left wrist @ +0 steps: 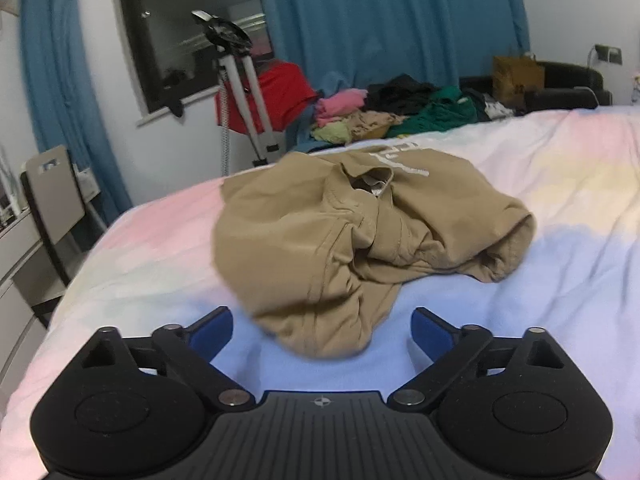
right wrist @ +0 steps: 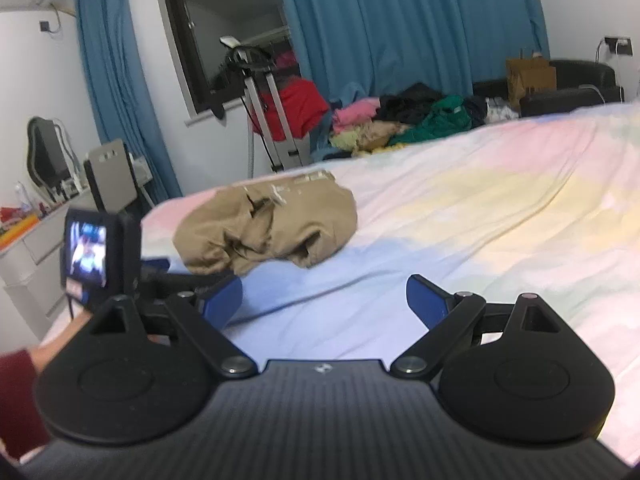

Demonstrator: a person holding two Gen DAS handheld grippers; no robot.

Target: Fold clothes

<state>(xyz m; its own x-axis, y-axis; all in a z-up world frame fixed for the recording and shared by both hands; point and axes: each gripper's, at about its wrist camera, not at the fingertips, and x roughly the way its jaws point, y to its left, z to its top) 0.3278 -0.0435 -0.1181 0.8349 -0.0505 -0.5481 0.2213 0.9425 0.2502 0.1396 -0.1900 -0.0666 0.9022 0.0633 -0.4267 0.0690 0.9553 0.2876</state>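
Your left gripper (left wrist: 322, 330) hovers low over the bed (left wrist: 560, 280) with its blue-padded fingers (left wrist: 212, 330) spread wide and nothing between them. Just ahead of it, the near edge of the tan garment (left wrist: 360, 240) droops toward the gap between the fingers, though whether cloth and pads touch is not clear.

Your right gripper (right wrist: 324, 300) is also spread wide and holds nothing. From its view, your left gripper with its small lit screen (right wrist: 86, 252) sits off to the left, your left hand (right wrist: 60, 340) in a dark red sleeve gripping it.

The tan garment lies crumpled in a loose heap on the pastel bedsheet, near the left side of the bed, with some white lettering (left wrist: 400, 160) showing on its far part. It is bunched up, not flat.

Farther back, at the far edge of the bed, sits a pile of clothes (left wrist: 384, 116) in pink, yellow-green, black and green. Beside the pile stands a tripod (left wrist: 244, 92) with something red (left wrist: 288, 92) behind it. Against the back wall hang blue curtains (left wrist: 392, 20) around a dark window (left wrist: 188, 32), and a brown paper bag (left wrist: 516, 76) rests on a black couch (left wrist: 572, 80) at the right.
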